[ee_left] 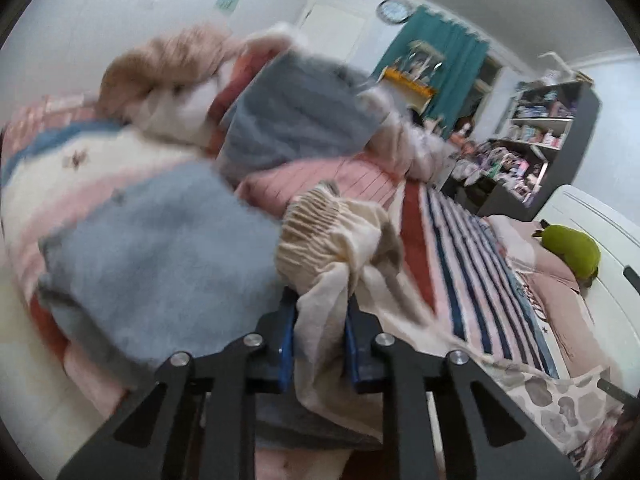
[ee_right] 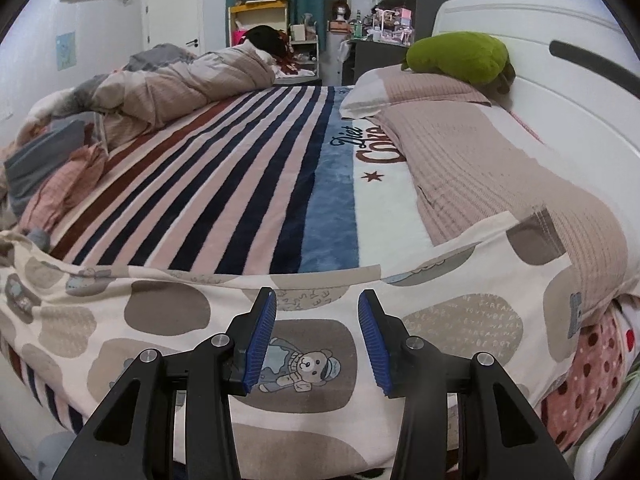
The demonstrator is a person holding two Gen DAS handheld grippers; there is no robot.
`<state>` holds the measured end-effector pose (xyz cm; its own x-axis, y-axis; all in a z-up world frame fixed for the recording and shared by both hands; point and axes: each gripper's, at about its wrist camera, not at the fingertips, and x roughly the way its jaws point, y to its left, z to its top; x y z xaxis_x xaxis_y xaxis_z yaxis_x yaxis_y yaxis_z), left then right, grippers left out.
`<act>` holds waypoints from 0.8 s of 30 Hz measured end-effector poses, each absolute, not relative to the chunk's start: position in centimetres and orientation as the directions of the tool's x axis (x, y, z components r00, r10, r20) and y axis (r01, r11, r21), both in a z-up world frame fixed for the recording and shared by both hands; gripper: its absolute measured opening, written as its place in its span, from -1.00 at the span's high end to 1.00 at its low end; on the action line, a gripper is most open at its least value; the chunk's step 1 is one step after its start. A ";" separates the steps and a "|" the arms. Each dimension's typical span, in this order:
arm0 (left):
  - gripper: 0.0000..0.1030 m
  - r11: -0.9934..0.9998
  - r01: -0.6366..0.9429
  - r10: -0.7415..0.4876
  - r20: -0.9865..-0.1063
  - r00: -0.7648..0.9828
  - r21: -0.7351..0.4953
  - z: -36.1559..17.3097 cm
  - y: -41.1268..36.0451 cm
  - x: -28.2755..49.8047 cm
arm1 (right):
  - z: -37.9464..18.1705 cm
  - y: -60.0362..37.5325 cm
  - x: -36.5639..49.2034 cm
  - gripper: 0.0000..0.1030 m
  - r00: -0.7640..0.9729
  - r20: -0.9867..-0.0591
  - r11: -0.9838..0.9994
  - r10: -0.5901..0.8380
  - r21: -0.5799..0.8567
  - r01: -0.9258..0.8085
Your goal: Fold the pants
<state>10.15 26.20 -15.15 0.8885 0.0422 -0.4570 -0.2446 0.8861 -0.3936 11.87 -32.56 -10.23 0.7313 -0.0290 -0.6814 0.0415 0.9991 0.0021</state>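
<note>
pants [ee_left: 332,240]: cream | blanket [ee_right: 224,184]: pink, navy, rust stripes | plush [ee_right: 460,54]: green | gripper pads [ee_right: 262,344]: blue

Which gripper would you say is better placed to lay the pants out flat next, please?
Left, probably: the left gripper is already shut on the cream pants, while the right gripper is open and empty over the bear-print sheet.

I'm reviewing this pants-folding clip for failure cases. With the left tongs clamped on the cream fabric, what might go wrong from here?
1. The left tongs pinch a bunched part of the cream pants near the elastic waistband, so the garment may lift crumpled rather than flat.
2. A pile of blankets crowds the pants and may snag or drag along.
3. The right tongs hang open over the bear-print sheet, holding nothing, so the pants may swing.
</note>
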 end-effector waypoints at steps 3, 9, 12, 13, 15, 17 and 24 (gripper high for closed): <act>0.68 0.905 -0.237 0.076 -0.412 0.908 -0.354 -12.7 25.9 10.2 | -10.4 -33.1 11.8 0.26 0.732 -0.681 0.999 -0.025 0.016 0.050; 0.69 0.906 -0.358 0.245 -0.409 0.879 -0.226 -9.9 27.6 11.3 | -10.9 -33.9 12.0 0.26 0.726 -0.687 0.997 0.021 0.070 0.037; 0.69 0.883 -0.412 0.291 -0.428 0.856 -0.223 -9.1 29.3 11.9 | -11.2 -33.9 11.9 0.26 0.722 -0.690 0.995 0.047 0.093 0.024; 0.69 0.885 -0.405 0.282 -0.431 0.857 -0.227 -8.9 29.4 12.1 | -11.3 -33.9 11.8 0.26 0.720 -0.692 0.995 0.054 0.100 0.020; 0.69 0.900 -0.383 0.273 -0.417 0.867 -0.207 -8.2 28.5 12.7 | -11.5 -34.0 11.7 0.26 0.718 -0.694 0.994 0.061 0.107 0.019; 0.69 0.922 -0.321 0.217 -0.396 0.892 -0.218 -7.4 26.9 13.2 | -11.7 -34.1 11.5 0.26 0.716 -0.695 0.993 0.066 0.117 0.022; 0.69 0.968 -0.095 0.013 -0.330 0.944 -0.234 -4.0 20.0 14.0 | -12.3 -35.5 10.4 0.26 0.718 -0.691 0.986 0.082 0.160 0.041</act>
<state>14.04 19.96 -3.99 0.9440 0.0126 -0.3297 -0.0945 0.9677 -0.2337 10.43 -35.47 -12.28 0.7180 0.0820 -0.6912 0.0410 0.9863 0.1597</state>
